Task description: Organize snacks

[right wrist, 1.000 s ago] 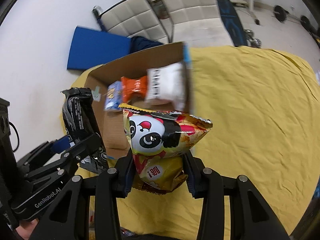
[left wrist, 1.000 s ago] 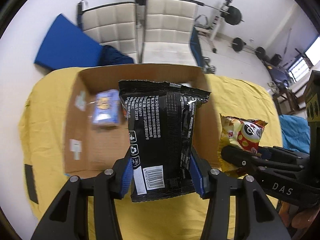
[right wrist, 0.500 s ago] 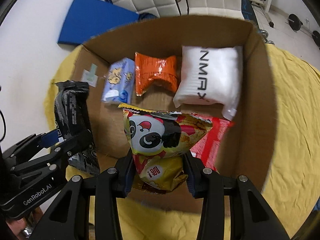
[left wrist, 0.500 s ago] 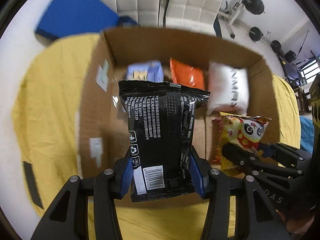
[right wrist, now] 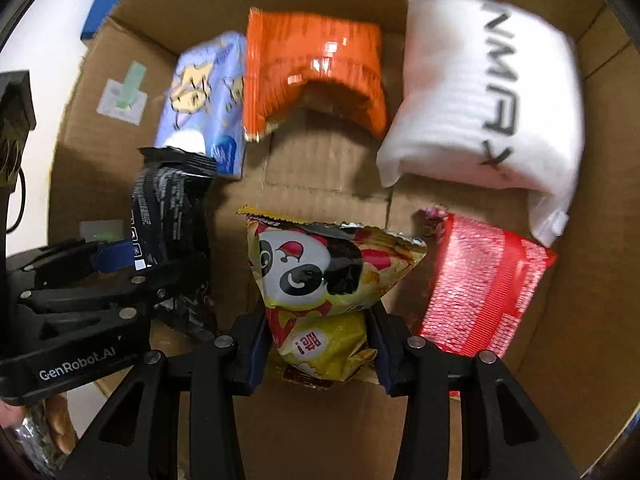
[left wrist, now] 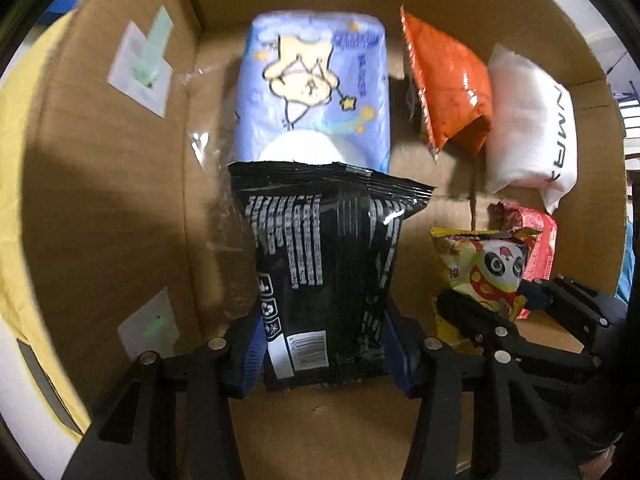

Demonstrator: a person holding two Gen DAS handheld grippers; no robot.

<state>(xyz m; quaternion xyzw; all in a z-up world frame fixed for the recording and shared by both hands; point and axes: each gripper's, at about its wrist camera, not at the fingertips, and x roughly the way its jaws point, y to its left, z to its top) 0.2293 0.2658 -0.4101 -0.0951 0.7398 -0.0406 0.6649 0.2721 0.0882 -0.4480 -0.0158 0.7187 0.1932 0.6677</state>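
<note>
Inside the cardboard box (right wrist: 132, 364), three packs line the far wall: the cartoon-star pack (right wrist: 204, 104) at left, the crinkled pouch (right wrist: 316, 68) in the middle, the lettered pillow pack (right wrist: 488, 92) at right. Nearer, the foil pack (right wrist: 484, 284) lies right of the panda bag (right wrist: 320, 276), with the barcode packet (left wrist: 324, 268) to its left.

Left gripper (left wrist: 324, 344) pointing down into cardboard box (left wrist: 108, 168), blue pads against both sides of black packet (left wrist: 324, 264); jaws just easing open a little, packet between them. Beyond the packet's top edge, blue pack (left wrist: 316, 92) with a star cartoon. Ahead to the right, orange bag (left wrist: 450, 88) and white bag (left wrist: 528, 128). Close on the right, right gripper (left wrist: 496, 312) pinching panda bag (left wrist: 486, 270), red packet (left wrist: 538, 240) just behind it.
</note>
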